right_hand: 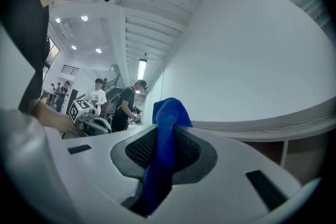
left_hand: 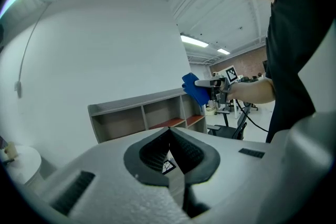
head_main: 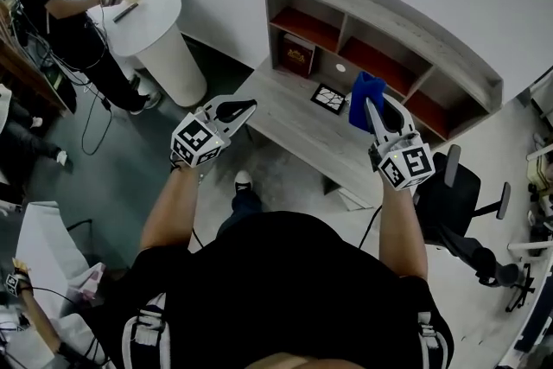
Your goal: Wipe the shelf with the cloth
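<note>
A grey wooden shelf [head_main: 384,20] with red-floored compartments stands at the back of a grey desk [head_main: 285,121]. My right gripper [head_main: 370,103] is shut on a blue cloth [head_main: 364,96], held up in the air in front of the shelf's middle compartments. In the right gripper view the cloth [right_hand: 167,113] sticks up between the pads and hangs down between them. My left gripper [head_main: 247,106] hovers over the desk's left edge, shut, with nothing in it. The left gripper view shows the shelf [left_hand: 142,113] ahead, with the cloth [left_hand: 193,89] at its right end.
A black-and-white patterned card [head_main: 328,98] lies on the desk before the shelf, and a red box [head_main: 298,55] stands in the left compartment. A black office chair [head_main: 454,186] is at the right. At the far left a person stands by a round white table [head_main: 154,17].
</note>
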